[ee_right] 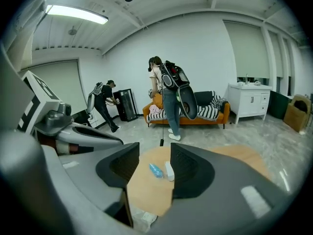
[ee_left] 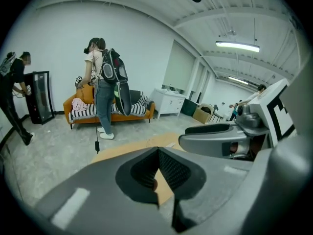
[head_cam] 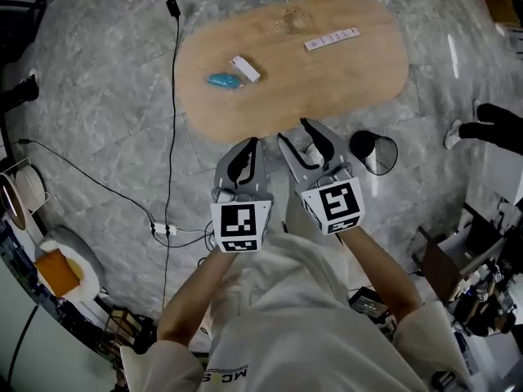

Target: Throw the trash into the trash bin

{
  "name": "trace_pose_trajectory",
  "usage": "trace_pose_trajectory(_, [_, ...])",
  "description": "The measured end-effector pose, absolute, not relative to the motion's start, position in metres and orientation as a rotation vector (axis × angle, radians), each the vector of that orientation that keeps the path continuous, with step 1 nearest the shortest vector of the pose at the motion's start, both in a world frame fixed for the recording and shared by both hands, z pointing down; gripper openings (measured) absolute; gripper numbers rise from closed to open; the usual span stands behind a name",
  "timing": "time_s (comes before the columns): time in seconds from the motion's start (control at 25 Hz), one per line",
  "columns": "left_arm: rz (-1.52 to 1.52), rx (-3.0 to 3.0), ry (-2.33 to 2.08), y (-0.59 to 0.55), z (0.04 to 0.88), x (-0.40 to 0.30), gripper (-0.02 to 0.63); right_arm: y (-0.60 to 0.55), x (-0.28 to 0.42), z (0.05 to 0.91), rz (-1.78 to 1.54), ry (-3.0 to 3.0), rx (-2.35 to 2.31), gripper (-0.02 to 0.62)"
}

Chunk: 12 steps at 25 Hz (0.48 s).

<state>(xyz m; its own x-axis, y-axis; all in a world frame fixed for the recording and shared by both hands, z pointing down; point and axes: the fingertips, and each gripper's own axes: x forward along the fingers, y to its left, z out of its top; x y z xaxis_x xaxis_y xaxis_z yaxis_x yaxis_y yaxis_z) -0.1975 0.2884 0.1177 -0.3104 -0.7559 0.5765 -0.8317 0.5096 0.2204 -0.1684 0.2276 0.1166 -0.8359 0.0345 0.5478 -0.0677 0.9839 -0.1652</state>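
From the head view we see the oval wooden table (head_cam: pixel 327 88) on a grey stone floor (head_cam: pixel 98 96), with a black cable (head_cam: pixel 173 96) running past it. The trash lies on the table, well apart from both grippers: a blue wrapper (head_cam: pixel 223 80) just beside a small white box (head_cam: pixel 245 69), and a long strip (head_cam: pixel 332 39) farther back. The trash bin (head_cam: pixel 374 152) stands on the floor by the table's near edge. Only the gripper views show the room: an orange sofa (ee_right: pixel 200 117), a person with a backpack (ee_right: pixel 168 102), and a ceiling light (ee_right: pixel 76 13). The left gripper (ee_left: pixel 158 153) has its jaws together, with nothing in them. The right gripper (ee_right: pixel 155 155) has its jaws apart and empty, and we see the wrapper and box through the gap.
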Motion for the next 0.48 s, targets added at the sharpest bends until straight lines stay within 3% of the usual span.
trace_pose_trajectory(0.48, [0.229, 1.23, -2.07, 0.284, 0.227, -0.224, 0.0, 0.228, -0.215, 0.238, 0.275, -2.528, -0.011, 0.236])
